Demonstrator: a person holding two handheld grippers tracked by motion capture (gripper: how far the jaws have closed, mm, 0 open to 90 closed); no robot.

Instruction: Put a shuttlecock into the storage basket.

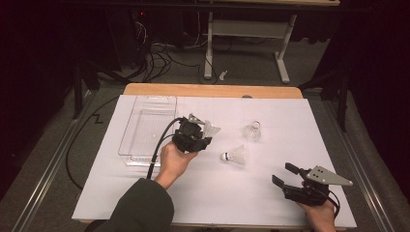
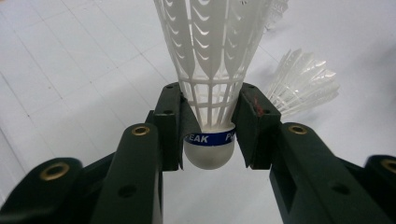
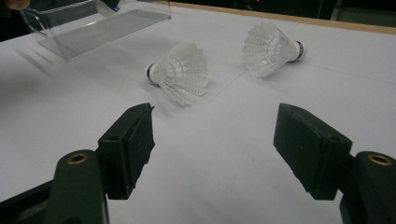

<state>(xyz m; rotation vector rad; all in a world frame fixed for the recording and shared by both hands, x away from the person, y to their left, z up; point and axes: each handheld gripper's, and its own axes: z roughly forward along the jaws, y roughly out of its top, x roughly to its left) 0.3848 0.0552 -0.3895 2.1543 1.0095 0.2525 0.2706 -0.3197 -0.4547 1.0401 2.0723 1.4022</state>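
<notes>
We had the left gripper (image 1: 202, 131) clamped on a shuttlecock (image 2: 212, 60), skirt pointing away; the clear tray (image 1: 129, 145) lay just left.

The left hand (image 1: 175, 162) reaches well forward over the table, its sleeved forearm slanting in from below. The left gripper (image 2: 210, 135) has its jaws pressed on a shuttlecock (image 2: 210, 84) (gripped low, near the cork). The right hand (image 1: 320, 213) sits near the table's edge; the right gripper (image 3: 212, 140) points inward, jaws wide apart.
</notes>
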